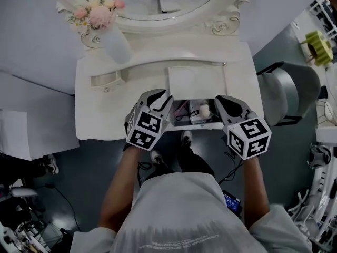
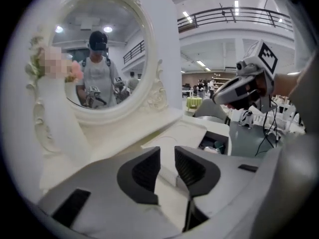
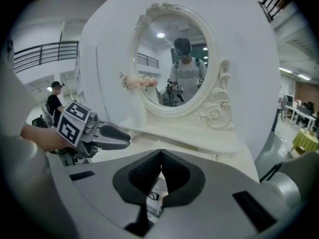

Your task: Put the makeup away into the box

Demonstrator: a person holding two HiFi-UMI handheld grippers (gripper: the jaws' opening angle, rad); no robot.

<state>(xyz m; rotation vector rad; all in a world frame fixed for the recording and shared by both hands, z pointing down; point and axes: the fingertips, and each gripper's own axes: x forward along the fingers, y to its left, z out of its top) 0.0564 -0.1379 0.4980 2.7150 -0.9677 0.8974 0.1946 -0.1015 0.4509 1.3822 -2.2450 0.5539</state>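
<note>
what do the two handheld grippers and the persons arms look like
The left gripper and the right gripper both have light grey moulded bodies and black ribbed fingers. Each carries a white cube with black square markers. The person wears a light grey short-sleeved T-shirt, and the forearms are uncovered.

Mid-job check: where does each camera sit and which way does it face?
Head view: on the head, looking steeply down at the dressing table; shows left gripper, right gripper, forearms, torso.
Left gripper view: on the left gripper, facing the mirror over open, empty jaws.
Right gripper view: on the right gripper, facing the mirror over shut jaws.
Shared: both gripper views show the mirror and the other gripper.
</note>
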